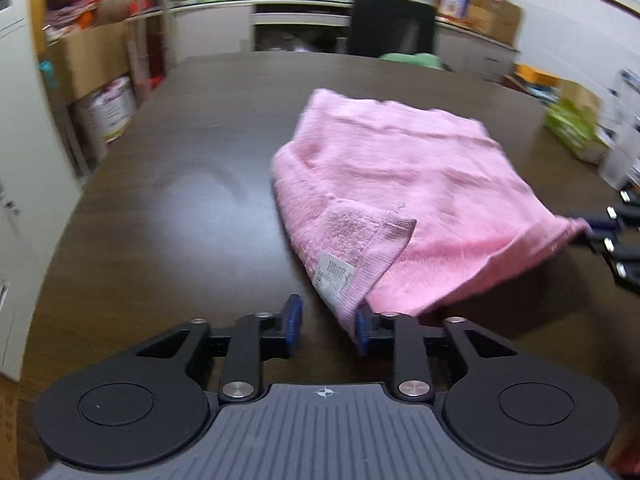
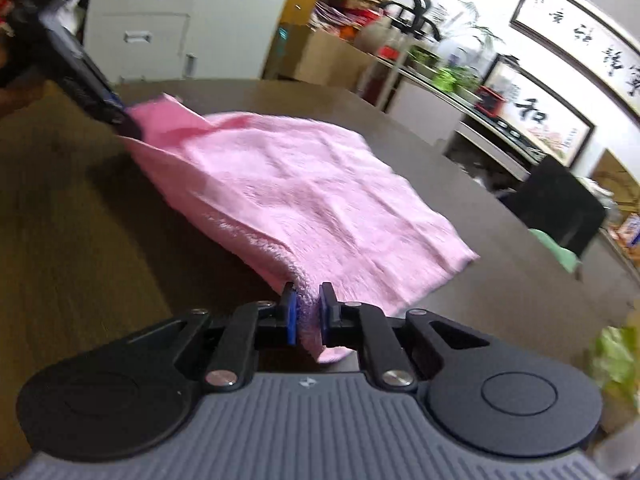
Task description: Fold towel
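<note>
Gripping a bunched towel corner, my R gripper [image 2: 307, 312] tilts down toward the dark table [image 2: 80, 220]; blue pads pinch pink cloth, a tuft hanging below the jaws. L gripper [image 1: 327, 328] also angles down, jaws apart, nothing clamped; a folded-over corner with white care label [image 1: 333, 276] lies just beside its right pad [image 1: 363, 330], contact unclear. Pink towel [image 1: 400, 168] lies folded on the table, near edge lifted toward R gripper; long axis runs from me toward the far side in L view, skewed left. Only L view shows the label; only R view shows the pinch. Far: black chair [image 1: 394, 24], framed calligraphy [image 2: 576, 40] on the wall.
</note>
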The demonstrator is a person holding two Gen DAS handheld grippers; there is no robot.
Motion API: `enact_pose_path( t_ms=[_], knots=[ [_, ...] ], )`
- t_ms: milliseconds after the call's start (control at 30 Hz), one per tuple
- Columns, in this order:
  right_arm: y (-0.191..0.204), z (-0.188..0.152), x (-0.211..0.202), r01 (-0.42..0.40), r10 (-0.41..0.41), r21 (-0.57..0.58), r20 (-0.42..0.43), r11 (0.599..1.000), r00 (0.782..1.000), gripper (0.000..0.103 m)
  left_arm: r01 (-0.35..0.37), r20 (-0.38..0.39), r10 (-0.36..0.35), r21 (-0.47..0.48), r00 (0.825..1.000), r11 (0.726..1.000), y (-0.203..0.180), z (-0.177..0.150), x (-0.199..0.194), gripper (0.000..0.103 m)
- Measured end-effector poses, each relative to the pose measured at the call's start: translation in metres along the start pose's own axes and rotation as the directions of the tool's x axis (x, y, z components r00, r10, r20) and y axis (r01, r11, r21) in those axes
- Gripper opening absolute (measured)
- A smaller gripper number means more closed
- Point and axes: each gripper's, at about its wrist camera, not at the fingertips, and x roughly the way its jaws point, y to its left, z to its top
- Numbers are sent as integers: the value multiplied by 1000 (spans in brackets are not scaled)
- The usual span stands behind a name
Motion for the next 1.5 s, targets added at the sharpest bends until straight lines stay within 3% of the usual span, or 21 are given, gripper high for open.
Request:
enact_pose_path(
  t_ms=[67,100,200,333,433,533,633,767,833,967,1167,1267,1367,1500],
  knots=[
    [-3,-10,-5,-3,2,-16,-44,1000,999,21,-14,24,14,23,1000,1000,-2,-2,-2,75],
    [-6,-14,-8,15,-16,-20,-48,1000,999,31,-29,50,27,36,998,999,-3,-3,-6,77],
    [-18,-22,-27,29,-29,44,-12,999,1000,37,-39,116,34,38,993,999,2,-5,-17,77],
    [-38,-13,-48,32,-43,134,80,990,996,53,-64,129,67,-28,989,998,15,3,-14,78],
    [-49,5,-49,-26,-10,214,166,977,986,58,-71,124,80,-83,989,994,26,9,-8,78],
    [-50,16,-44,-80,24,276,199,958,980,73,-78,115,94,-135,989,988,40,10,-5,78],
    [-52,30,-13,-118,64,316,178,941,982,73,-94,147,119,-166,982,982,52,12,-15,79],
    [-57,46,37,-169,129,407,122,898,984,73,-105,246,154,-202,957,974,68,17,-39,93],
    [-59,52,57,-183,153,427,105,885,983,73,-120,257,171,-204,951,972,70,19,-42,95],
    [-63,74,102,-161,164,440,30,883,986,73,-132,218,170,-179,961,975,65,29,-22,94],
    [-90,68,136,-90,164,495,-108,864,980,73,-87,159,108,-133,981,987,49,42,24,94],
    [-107,51,132,-75,153,511,-111,856,982,73,-48,137,66,-128,988,991,39,54,50,94],
    [-112,44,128,-8,102,473,-173,881,980,73,-31,138,42,-83,990,996,22,65,69,94],
    [-109,41,127,-22,113,448,-178,894,977,73,-15,147,19,-25,989,1000,-2,75,86,94]
  ],
)
